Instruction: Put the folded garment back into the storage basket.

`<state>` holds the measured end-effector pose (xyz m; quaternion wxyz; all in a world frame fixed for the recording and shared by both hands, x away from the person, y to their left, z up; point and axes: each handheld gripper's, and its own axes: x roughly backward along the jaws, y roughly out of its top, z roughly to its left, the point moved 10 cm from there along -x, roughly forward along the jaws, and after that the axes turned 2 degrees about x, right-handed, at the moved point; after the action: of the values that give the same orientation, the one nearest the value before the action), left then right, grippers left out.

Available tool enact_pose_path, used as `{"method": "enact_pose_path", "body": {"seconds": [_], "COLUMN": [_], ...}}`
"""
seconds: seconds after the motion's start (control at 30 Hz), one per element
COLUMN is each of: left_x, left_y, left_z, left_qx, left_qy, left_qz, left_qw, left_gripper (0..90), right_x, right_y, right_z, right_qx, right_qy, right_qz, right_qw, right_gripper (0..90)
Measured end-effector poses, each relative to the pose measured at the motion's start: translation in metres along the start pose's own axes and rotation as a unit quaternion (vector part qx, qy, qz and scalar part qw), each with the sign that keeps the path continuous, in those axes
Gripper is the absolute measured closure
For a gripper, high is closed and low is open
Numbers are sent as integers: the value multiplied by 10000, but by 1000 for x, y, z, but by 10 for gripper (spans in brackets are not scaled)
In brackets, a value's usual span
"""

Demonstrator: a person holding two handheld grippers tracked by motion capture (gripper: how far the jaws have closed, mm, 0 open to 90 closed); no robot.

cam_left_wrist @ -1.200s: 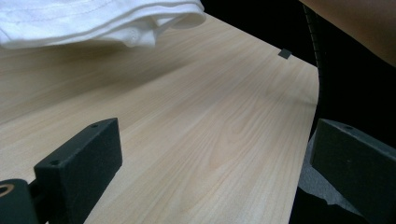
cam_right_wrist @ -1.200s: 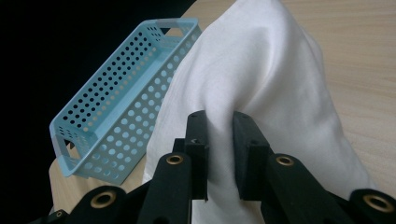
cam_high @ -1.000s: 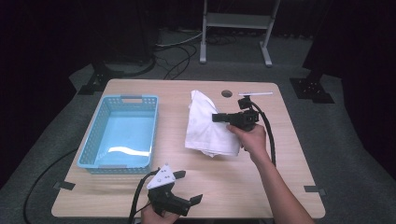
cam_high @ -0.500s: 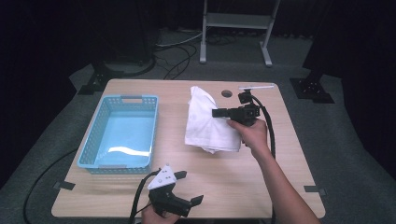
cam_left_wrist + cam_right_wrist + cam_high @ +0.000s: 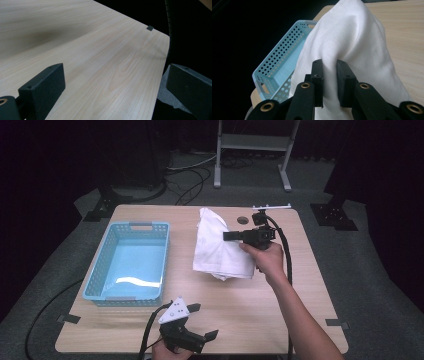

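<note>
We're looking down on the wooden table (image 5: 235, 320), and our right gripper (image 5: 226, 236) is clamped on the white cloth (image 5: 220, 252). In the right gripper view its jaws are pinched together on a fold of the cloth (image 5: 352, 40), the fabric bunching up between the pads and draping away on both sides. The right hand (image 5: 265, 260) wraps around the gripper body from below, forearm running in from the table's near right corner and angling toward the middle, with the gripper held level and pointing left across the table. Its black cable loops back over the wrist toward the far edge.

The cloth sits in the middle of the table, toward the far edge. One end stretches to that edge, while the wider end is gathered in a loose heap just in front of the right hand. Part of it is pulled up off the wood where the jaws bite.

The light blue basket (image 5: 102, 270) stands along the left side of the table, apart from the cloth. In the right gripper view its perforated wall (image 5: 279, 62) shows behind the fabric.

Our left gripper (image 5: 200, 322) hangs low at the near edge, jaws spread wide with nothing but bare wood (image 5: 100, 62) between them. The left hand (image 5: 167, 351) just peeks in at the near edge, gripper tilted toward the right.
</note>
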<state>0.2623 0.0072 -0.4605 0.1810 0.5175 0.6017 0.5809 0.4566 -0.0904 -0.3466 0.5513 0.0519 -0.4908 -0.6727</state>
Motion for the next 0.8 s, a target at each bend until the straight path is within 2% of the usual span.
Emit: {"method": "enact_pose_path", "body": {"seconds": [0.27,0.8], "left_x": [0,4], "left_y": [0,1], "left_z": [1,4], "left_qx": [0,-4], "left_qy": [-11,39], "left_qz": [-7,-48], "left_qw": [10000,10000], "left_gripper": [20,20], "right_x": [-5,-25], "right_y": [8,18], "right_z": [11,32], "right_qx": [11,-9], "right_qy": [122,305], "right_qz": [-27,135], "right_qw": [9999,9994], "right_gripper": [780,780]}}
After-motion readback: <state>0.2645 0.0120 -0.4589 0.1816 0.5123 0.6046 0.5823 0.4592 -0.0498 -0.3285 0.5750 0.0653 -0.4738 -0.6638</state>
